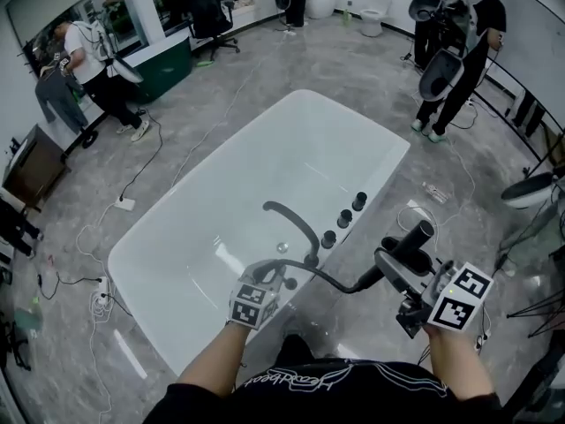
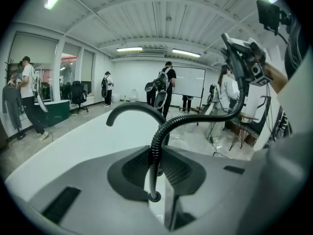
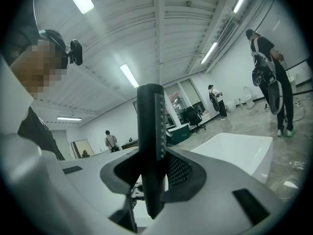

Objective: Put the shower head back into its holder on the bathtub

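The white bathtub (image 1: 221, 237) lies ahead, with a black curved spout (image 1: 291, 223) and three black knobs (image 1: 344, 219) on its near rim. My left gripper (image 1: 275, 276) is low at that rim and shut on the black ribbed hose (image 2: 157, 146). Just below the grip the hose enters a black ring (image 2: 154, 197) on the white rim. From there the hose (image 1: 340, 283) arcs right to the black shower head (image 1: 415, 244). My right gripper (image 1: 402, 270) holds the head off the tub's right side, pads (image 3: 183, 173) shut on its handle (image 3: 150, 141).
Several people stand around the room, two at the far right (image 1: 459, 51) and one at the left (image 1: 93, 69). Cables and a power strip (image 1: 99, 300) lie on the grey floor left of the tub. A green cabinet (image 1: 168, 64) and an office chair (image 1: 212, 16) stand at the back.
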Demonstrator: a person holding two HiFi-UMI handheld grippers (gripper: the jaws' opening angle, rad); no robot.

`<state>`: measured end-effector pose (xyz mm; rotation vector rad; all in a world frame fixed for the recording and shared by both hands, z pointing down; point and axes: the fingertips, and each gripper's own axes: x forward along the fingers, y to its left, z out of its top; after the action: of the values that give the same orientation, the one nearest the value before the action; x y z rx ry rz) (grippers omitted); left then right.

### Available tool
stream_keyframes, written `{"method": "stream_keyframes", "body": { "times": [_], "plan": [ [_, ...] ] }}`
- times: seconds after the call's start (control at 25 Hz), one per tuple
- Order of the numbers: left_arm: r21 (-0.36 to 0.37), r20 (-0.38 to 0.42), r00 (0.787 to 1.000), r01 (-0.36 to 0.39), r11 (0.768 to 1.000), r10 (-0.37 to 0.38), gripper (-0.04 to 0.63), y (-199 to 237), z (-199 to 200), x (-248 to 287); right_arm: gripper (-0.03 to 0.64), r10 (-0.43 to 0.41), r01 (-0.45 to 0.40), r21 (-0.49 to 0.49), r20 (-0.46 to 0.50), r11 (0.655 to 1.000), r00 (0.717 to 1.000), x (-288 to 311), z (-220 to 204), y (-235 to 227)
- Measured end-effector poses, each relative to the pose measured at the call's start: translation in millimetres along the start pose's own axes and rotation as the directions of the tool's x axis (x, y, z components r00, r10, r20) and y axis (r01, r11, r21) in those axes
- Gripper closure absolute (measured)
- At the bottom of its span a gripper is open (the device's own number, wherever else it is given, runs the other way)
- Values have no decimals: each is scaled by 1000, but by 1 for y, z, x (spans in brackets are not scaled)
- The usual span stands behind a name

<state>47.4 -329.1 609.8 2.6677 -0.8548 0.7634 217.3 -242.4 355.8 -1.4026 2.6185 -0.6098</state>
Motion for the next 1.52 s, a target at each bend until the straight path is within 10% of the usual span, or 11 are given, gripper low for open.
{"method": "stream_keyframes", "body": {
  "times": [0.96, 1.52],
  "plan": [
    [-128, -301, 935, 156, 979, -188, 478, -64, -109, 51, 495, 37, -36, -55, 29, 998, 999, 5, 27, 16],
    [-288, -189, 967, 109, 951, -169, 450, -30, -110, -19, 495, 103, -113, -91, -106, 989, 989, 103, -51, 15]
  ]
}}
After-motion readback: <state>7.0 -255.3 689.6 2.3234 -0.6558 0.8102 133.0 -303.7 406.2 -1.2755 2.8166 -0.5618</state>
